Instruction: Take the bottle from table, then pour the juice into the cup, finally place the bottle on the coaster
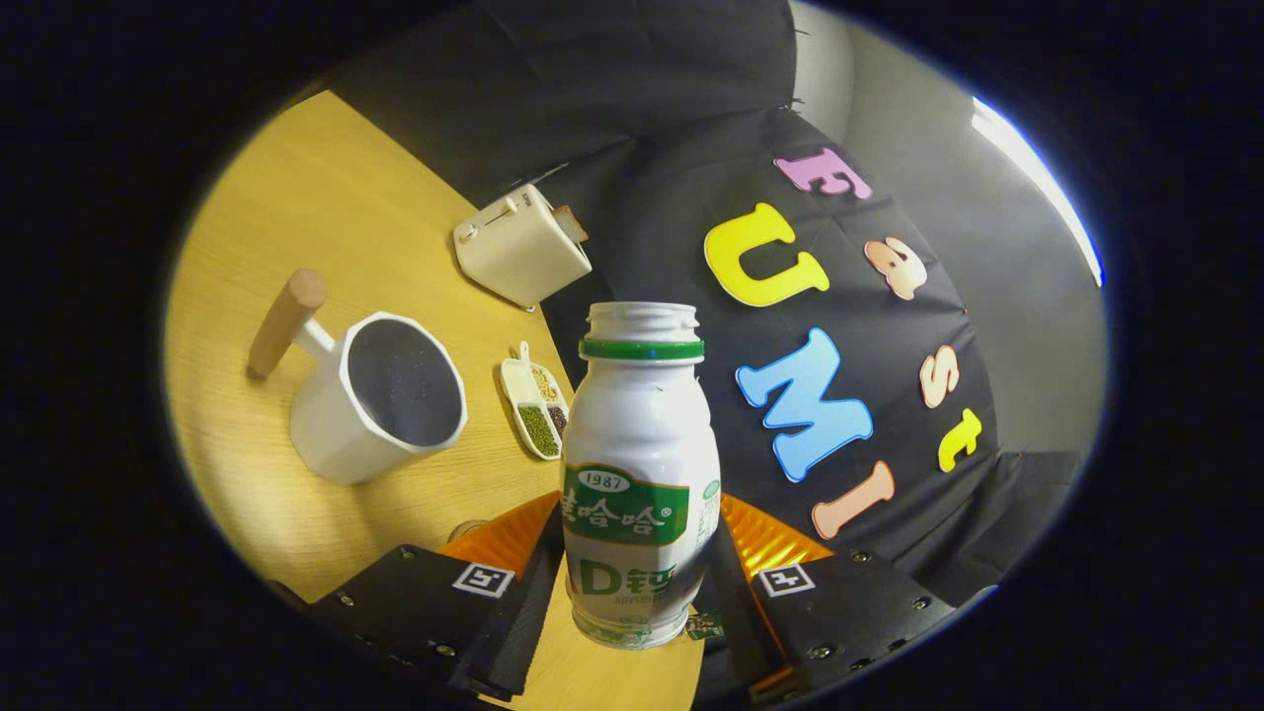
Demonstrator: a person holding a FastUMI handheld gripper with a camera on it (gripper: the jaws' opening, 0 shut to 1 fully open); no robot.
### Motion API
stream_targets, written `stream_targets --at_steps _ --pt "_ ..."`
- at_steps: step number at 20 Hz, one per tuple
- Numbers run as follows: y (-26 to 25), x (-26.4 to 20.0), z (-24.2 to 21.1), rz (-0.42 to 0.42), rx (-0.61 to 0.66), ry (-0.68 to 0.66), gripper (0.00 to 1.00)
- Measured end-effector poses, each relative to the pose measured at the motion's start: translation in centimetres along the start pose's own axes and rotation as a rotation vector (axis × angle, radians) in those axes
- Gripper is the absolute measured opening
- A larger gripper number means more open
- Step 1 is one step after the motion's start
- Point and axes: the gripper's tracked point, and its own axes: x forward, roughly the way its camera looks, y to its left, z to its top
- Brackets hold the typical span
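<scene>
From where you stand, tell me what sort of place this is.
Likely a staged kitchen tabletop in a booth: a cream toaster and white faceted mug on a light wooden table, with the tongs gripping a white plastic drink bottle.

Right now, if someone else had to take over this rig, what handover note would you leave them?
Gripper: shut on the white plastic bottle with the green label, one finger on each side; the bottle is lifted off the light wooden table, its cap off and its mouth open.
White faceted cup with a wooden handle: on the table beyond the fingers, ahead of the bottle; nothing visible inside it.
Also there: a cream toaster and a small white divided dish of seeds.
Done: bottle picked up.
Left: pour into the cup, then place the bottle on the coaster, which I cannot spot here.
</scene>
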Motion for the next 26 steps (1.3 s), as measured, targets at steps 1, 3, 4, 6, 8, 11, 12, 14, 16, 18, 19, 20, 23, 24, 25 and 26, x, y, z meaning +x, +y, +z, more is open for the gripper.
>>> stream_targets --at_steps 1,3,4,6,8,11,12,14,16,18,19,20,23,24,25,26 --pt "0.0 0.0 -0.1 -0.001 0.026 0.001 0.75" --pt "-0.1 0.1 -0.2 -0.005 0.055 -0.002 0.75" --pt "-0.1 0.0 -0.4 -0.005 0.071 0.000 0.75" --pt "-0.3 -0.3 -0.8 -0.014 0.116 -0.008 0.75" --pt "-0.6 -0.3 -0.7 -0.015 0.195 -0.025 0.75" --pt "-0.3 -0.1 -0.7 0.005 0.328 -0.037 0.75" --pt "-0.4 0.0 -0.7 0.007 0.368 -0.041 0.75" --pt "-0.3 0.0 -0.8 0.016 0.444 -0.057 0.75" --pt "-0.7 0.1 -1.1 0.021 0.517 -0.069 0.75" --pt "-0.4 0.2 -1.2 0.048 0.604 -0.072 0.74" --pt "-0.3 0.3 -1.4 0.066 0.649 -0.070 0.75" --pt "-0.2 0.4 -1.5 0.077 0.690 -0.068 0.75" --pt "-0.1 0.8 -2.1 0.104 0.800 -0.070 0.75" --pt "-0.2 0.9 -2.2 0.113 0.839 -0.075 0.75" --pt "-0.1 1.0 -2.4 0.118 0.871 -0.074 0.75" --pt "-0.1 1.2 -2.8 0.122 0.891 -0.067 0.75"
